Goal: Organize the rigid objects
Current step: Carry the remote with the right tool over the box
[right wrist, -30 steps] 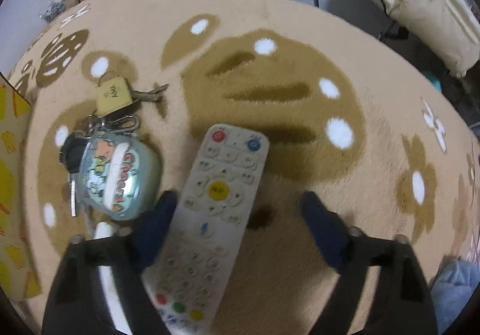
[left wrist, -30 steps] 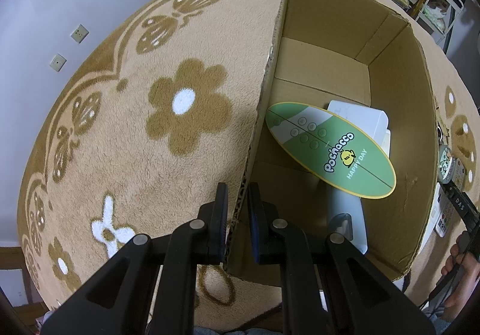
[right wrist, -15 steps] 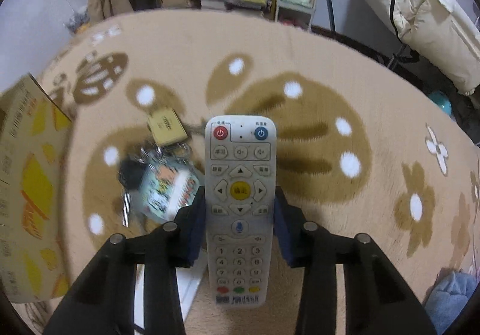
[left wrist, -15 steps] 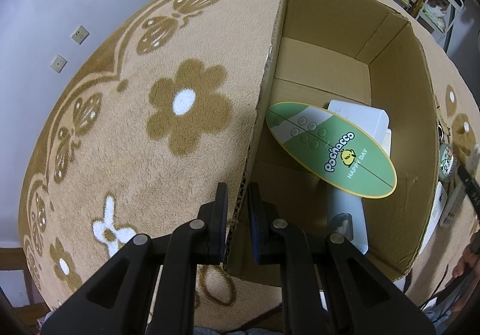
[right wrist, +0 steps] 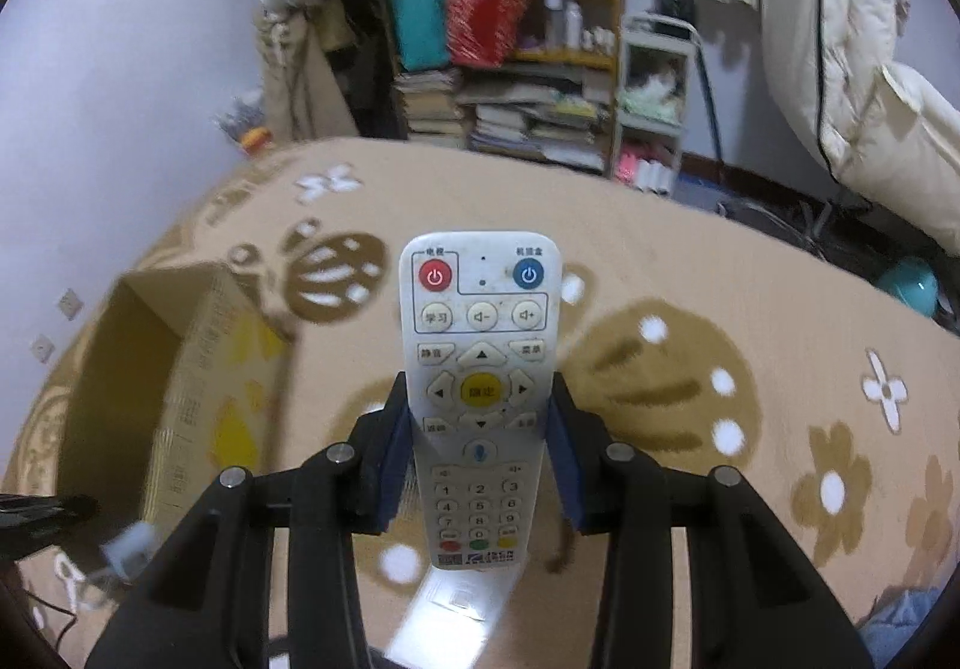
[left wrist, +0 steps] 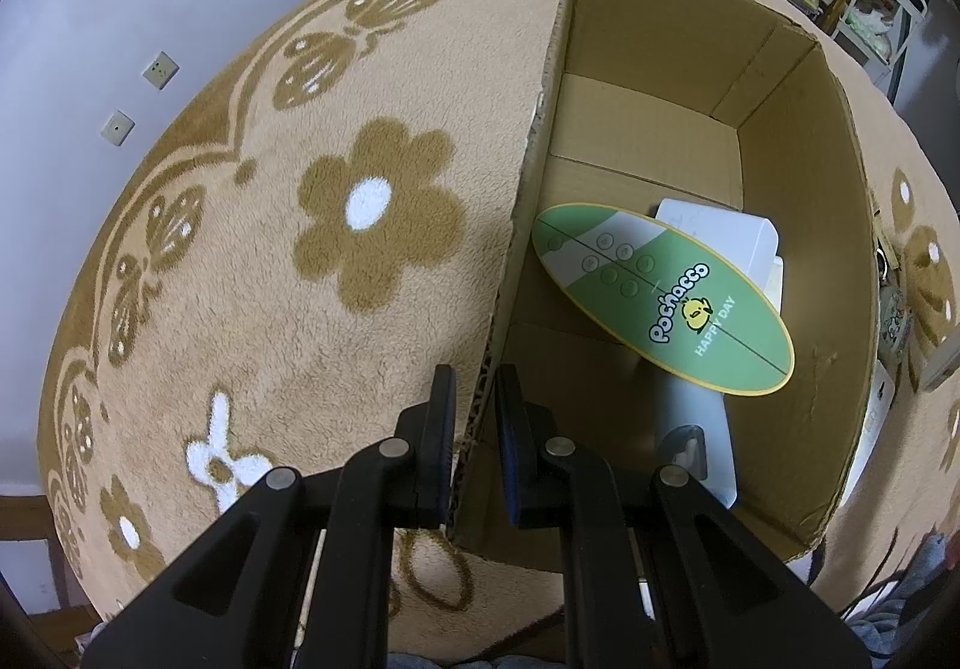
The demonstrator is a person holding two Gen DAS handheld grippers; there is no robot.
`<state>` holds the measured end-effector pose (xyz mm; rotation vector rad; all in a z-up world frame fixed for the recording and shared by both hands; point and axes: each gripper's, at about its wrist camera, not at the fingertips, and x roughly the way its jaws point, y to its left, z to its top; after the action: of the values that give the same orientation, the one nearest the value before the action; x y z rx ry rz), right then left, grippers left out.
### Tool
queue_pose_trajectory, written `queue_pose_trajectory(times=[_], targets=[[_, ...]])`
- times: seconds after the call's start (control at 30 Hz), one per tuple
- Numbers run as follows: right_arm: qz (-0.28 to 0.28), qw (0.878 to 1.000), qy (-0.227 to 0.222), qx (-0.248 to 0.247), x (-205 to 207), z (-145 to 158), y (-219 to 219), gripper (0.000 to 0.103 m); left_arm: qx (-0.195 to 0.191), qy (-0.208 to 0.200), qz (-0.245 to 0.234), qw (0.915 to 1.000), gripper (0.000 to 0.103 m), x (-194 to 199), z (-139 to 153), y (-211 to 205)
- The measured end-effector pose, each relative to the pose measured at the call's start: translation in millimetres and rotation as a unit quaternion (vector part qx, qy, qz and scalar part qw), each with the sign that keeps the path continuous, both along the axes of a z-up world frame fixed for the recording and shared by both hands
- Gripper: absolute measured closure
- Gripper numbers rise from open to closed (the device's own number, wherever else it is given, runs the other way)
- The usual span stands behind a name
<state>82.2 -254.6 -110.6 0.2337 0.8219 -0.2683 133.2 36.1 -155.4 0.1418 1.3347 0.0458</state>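
My right gripper (right wrist: 480, 411) is shut on a white remote control (right wrist: 480, 357), its blue pads pressing both long sides. The remote hangs lifted above the carpet, buttons facing the camera. To its left stands the open cardboard box (right wrist: 198, 369). In the left wrist view my left gripper (left wrist: 474, 387) is shut on the near wall of the cardboard box (left wrist: 660, 87). Inside lie a green oval Pochacco board (left wrist: 660, 303), a white box (left wrist: 720, 231) under it and another white item (left wrist: 702, 429).
A tan flower-patterned carpet (left wrist: 270, 261) covers the floor. A keychain charm (left wrist: 894, 315) lies just outside the box's right wall. A flat white item (right wrist: 456, 591) lies on the carpet under the remote. Cluttered shelves (right wrist: 522, 69) and bedding (right wrist: 870, 87) stand beyond the carpet.
The right gripper closed on the remote, lifted it off the carpet and tilted upward; the keychain dropped out of its view. The left gripper kept its hold on the box wall.
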Motion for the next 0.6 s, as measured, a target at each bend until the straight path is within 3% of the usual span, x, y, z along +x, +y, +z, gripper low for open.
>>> queue_pose_trajectory(times=[0.37,0.6], targets=[[0.095,0.991,-0.080,0.052,2,39,57,0.059,0.006,-0.002,-0.004,1.0000,0.091,-1,0,-2],[0.152,0.980,-0.094,0.092,-2,47,94,0.059,0.001,-0.001,-0.001,1.0000,0.091,-1,1,-1]])
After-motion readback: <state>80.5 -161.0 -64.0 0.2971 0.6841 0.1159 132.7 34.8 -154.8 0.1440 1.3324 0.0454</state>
